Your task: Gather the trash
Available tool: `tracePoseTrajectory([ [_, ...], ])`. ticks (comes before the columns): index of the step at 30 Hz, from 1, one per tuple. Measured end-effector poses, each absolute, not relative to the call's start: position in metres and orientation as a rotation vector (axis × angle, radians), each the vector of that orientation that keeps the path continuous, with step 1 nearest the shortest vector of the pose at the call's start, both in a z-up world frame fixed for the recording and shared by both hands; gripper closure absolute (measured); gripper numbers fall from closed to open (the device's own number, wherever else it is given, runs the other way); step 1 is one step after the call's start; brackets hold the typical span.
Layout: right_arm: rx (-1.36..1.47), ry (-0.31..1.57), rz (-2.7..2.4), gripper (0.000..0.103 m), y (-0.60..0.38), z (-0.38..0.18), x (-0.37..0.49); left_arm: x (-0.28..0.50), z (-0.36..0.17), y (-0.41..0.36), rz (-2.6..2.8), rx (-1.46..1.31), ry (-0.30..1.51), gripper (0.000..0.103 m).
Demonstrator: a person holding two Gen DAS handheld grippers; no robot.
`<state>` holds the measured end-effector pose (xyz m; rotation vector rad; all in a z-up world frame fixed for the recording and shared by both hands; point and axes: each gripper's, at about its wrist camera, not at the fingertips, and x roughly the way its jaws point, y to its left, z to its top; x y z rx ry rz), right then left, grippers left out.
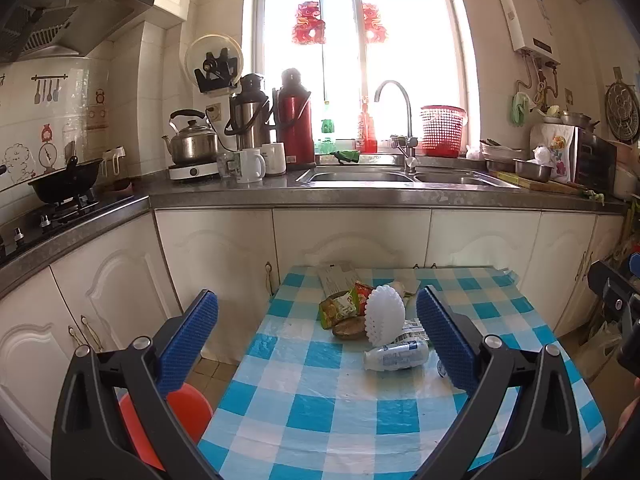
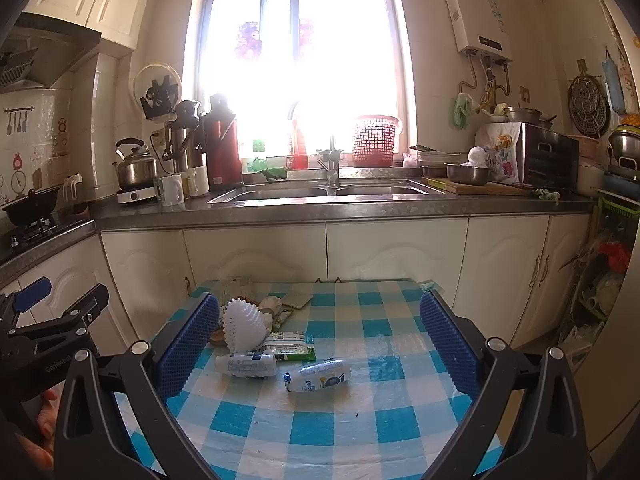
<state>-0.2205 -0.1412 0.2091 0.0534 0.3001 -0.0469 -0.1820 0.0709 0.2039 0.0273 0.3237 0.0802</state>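
On the table (image 2: 360,432) with its blue-checked cloth, the trash lay in a loose heap toward the far left of the top. The right gripper (image 2: 320,344) hung above the near edge with its jaws spread wide and nothing between them. 1 small clear bottle (image 2: 318,376) lay on its side just ahead of it, slightly left of centre, its long axis running roughly across the gap between the fingers. A second bottle (image 2: 246,364) lay beside it, further left, touching the white foam net (image 2: 244,330) and a green wrapper (image 2: 294,346).

The left gripper (image 1: 318,334) was equally wide open and empty, with the snack packets (image 1: 344,306) and that second bottle ahead of it. The right gripper looked nearer the lone bottle. No bin was identifiable; an orange-red round object (image 1: 188,408) showed below the table's left edge.
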Motion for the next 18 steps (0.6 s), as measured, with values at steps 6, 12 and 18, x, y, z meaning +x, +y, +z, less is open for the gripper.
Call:
tracePoseTrajectory([
  [6, 0.053, 0.297, -0.043, 0.004, -0.1399, 0.2119, -0.2225, -0.1868, 0.2076, 0.0736, 0.091, 0.028, 0.307, 0.003],
  [12, 0.047, 0.288, -0.046, 0.004, -0.1396, 0.2151, -0.2251, -0.1887, 0.2091, 0.0720, 0.088, 0.029, 0.306, 0.003],
  [18, 0.046, 0.275, -0.048, 0.004, -0.1401, 0.2176, -0.2275, -0.1900, 0.2096, 0.0715, 0.087, 0.031, 0.308, 0.003],
])
